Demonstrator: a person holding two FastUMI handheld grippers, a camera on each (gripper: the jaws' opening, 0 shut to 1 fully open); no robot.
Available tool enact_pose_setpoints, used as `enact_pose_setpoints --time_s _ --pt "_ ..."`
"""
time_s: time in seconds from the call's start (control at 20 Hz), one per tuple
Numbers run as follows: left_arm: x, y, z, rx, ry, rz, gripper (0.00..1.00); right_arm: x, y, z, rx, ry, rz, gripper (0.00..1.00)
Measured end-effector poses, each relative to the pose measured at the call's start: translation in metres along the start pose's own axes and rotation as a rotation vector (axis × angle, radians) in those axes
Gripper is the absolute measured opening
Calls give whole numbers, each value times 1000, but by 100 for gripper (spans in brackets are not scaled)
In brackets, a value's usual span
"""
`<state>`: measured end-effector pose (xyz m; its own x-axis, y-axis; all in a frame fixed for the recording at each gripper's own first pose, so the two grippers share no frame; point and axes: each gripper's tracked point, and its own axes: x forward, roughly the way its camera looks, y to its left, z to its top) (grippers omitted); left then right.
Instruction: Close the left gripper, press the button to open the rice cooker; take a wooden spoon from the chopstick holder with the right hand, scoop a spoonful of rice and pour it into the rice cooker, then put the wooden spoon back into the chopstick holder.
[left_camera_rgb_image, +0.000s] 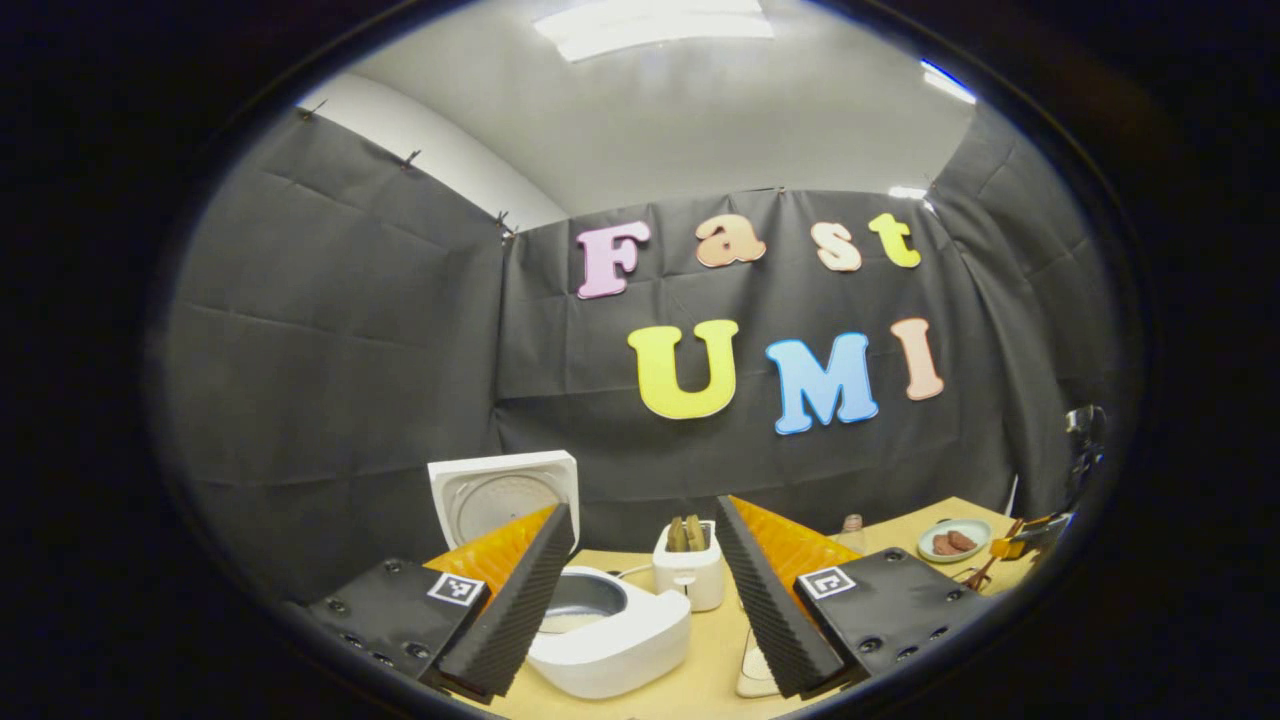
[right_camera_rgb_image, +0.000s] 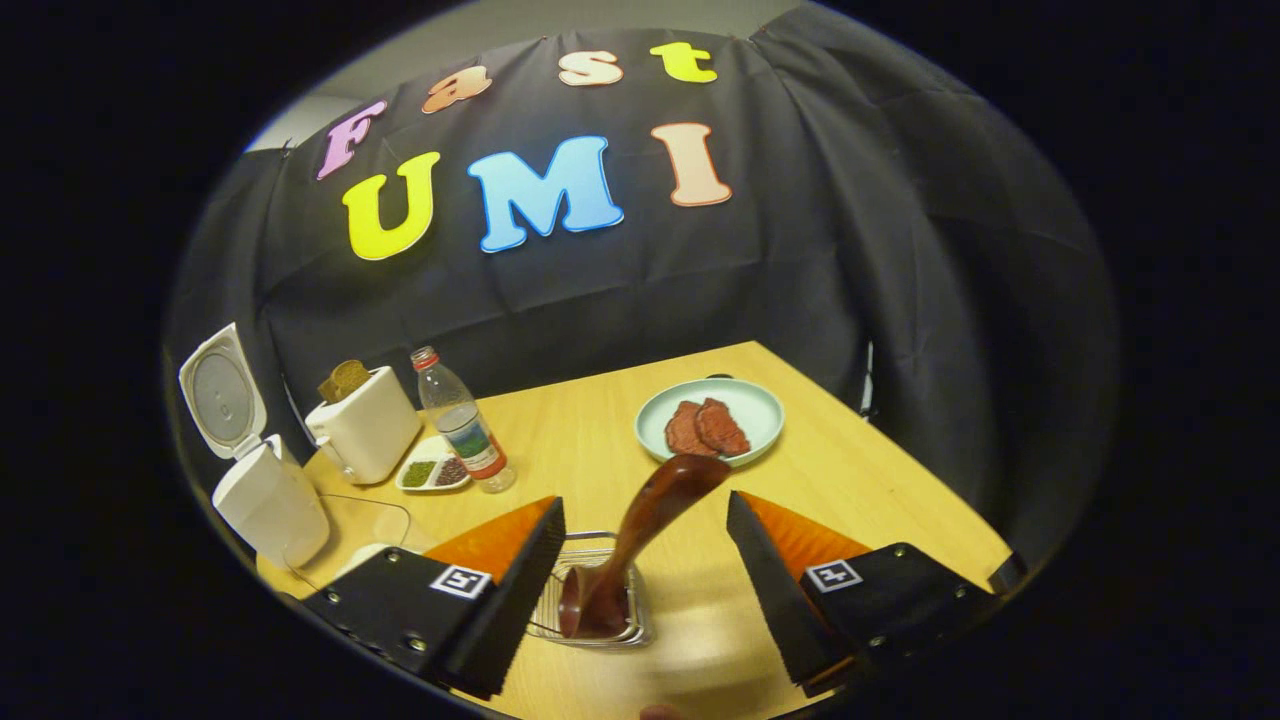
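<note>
Landmark = rice cooker (right_camera_rgb_image: 268, 490), lid up, at far left of the table (right_camera_rgb_image: 860, 470) in the right gripper view. Going rightward from it: toaster (right_camera_rgb_image: 365, 428) w/ bread just beside, then a small two-part dish (right_camera_rgb_image: 434, 473) of green & dark stuff in front of the toaster, then a plastic bottle (right_camera_rgb_image: 462, 424) standing upright right by the dish. Well to the right of the cooker, a plate (right_camera_rgb_image: 745, 405) w/ two reddish-brown pieces; what they are is hard to tell. Nearer the camera, the wire chopstick holder (right_camera_rgb_image: 592, 600) sits between the right gripper (right_camera_rgb_image: 640, 570) fingers, its left part hidden behind the left finger. Wooden spoon (right_camera_rgb_image: 640, 530) stands tilted in the holder, one end leaning up toward the plate. Right gripper fingers spread wide, either side of the spoon, not touching it. A thin cable lies on the table near the cooker.

Left gripper view: left gripper (left_camera_rgb_image: 645, 580) hovers over the cooker (left_camera_rgb_image: 610, 630), fingers apart, grasping nothing. Inner pot partly hidden by the left finger; contents unclear. Open lid (left_camera_rgb_image: 505, 495) rises behind. Toaster (left_camera_rgb_image: 690, 565) just right of the cooker. Farther right the plate (left_camera_rgb_image: 955, 540), small & distorted at the edge, and beside it another gripper, cut off, too blurred to read.
</note>
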<state>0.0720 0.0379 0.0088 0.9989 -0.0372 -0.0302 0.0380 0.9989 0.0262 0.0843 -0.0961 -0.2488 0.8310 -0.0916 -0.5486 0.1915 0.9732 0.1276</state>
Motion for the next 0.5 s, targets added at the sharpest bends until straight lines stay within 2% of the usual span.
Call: enact_pose_setpoints --time_s 0.2,0.5 --pt "20 9 -6 -8 9 6 97 -31 -12 32 -27 -74 -38 99" --pt "73 41 -4 -2 0 48 98 -93 7 74 -92 -196 -27 99"
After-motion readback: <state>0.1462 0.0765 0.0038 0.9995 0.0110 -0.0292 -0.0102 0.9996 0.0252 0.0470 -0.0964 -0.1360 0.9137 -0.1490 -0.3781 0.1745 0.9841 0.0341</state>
